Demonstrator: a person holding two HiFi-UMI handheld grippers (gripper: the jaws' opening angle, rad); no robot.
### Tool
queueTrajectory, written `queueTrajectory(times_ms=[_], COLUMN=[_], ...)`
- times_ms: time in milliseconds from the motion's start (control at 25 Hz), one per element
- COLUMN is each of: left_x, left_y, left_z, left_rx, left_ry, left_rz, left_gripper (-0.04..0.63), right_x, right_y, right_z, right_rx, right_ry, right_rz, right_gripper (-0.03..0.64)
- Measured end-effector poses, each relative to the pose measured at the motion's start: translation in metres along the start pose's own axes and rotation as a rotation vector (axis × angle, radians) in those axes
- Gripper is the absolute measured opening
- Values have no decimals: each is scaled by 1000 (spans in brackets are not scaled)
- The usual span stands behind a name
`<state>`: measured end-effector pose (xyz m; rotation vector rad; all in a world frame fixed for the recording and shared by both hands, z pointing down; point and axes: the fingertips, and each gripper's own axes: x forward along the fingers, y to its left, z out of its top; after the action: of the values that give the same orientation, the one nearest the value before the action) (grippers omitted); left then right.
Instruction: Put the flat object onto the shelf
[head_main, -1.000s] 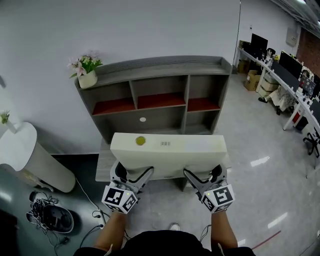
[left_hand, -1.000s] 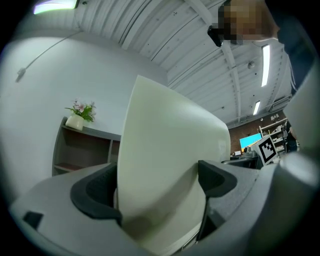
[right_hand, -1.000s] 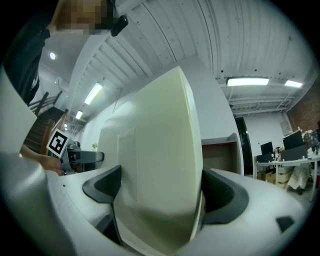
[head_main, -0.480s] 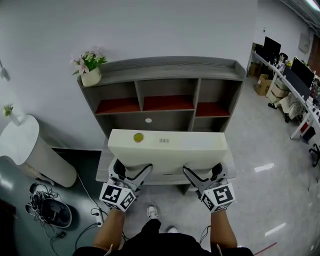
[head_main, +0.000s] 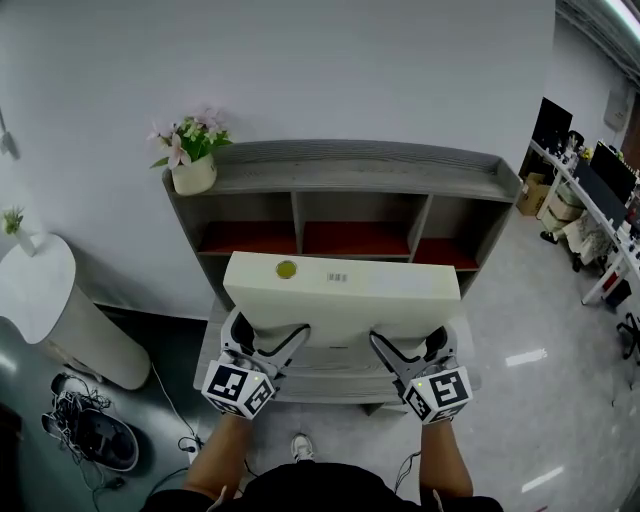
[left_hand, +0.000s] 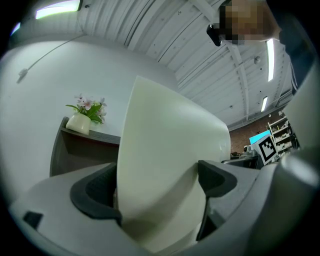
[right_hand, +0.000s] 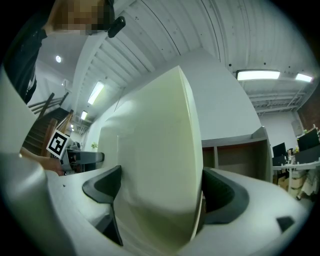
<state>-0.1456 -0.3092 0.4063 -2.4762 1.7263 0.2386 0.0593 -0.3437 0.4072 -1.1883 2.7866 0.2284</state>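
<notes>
1. Between both grippers, over the low grey ledge (head_main: 215, 345) at the shelf's foot, hangs the flat object (head_main: 340, 290). It's a cream slab, roughly level, w/ its near edge toward the person.
2. Left gripper (head_main: 268, 340) is clamped on the near edge by the left end, and right gripper (head_main: 408, 345) likewise by the right end. Each gripper view shows the slab filling the gap btw the pads.
3. Step in hand, prob.: lift & carry to the shelf (head_main: 360, 165). The top board looks like the only spot wide enough; the cubbies seem too narrow.
4. Raise both ends at the same rate. Grip is on one edge only, so the far edge may droop or twist.
5. Lead w/ the far edge clear over the raised rim, then lower.
6. Flower pot (head_main: 193, 175) stands at the top's left end, so bias the slab right to avoid it.
7. Loosen only once the slab's weight rests on the board, both sides together.
</notes>
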Motion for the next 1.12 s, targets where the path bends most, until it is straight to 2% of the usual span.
queueTrajectory(times_ms=[480,760,920,1120], left_x=[57,91,110,128], left_y=[68,87,92,95], left_z=[25,66,93,139], left_rx=[10,58,80,125], left_ry=[-35,-74,-90,-153], left_rz=[-25,-70,-85,-70], left_gripper=[503,503,503,503], right_x=[87,116,130,150], right_y=[-16,-31,-43,-58], right_z=[23,56,83,131], right_rx=[-42,-26,-51,-113], right_ry=[-20,-61,-90,-136], right_rz=[-11,-42,-41,-8], right_gripper=[494,494,494,494])
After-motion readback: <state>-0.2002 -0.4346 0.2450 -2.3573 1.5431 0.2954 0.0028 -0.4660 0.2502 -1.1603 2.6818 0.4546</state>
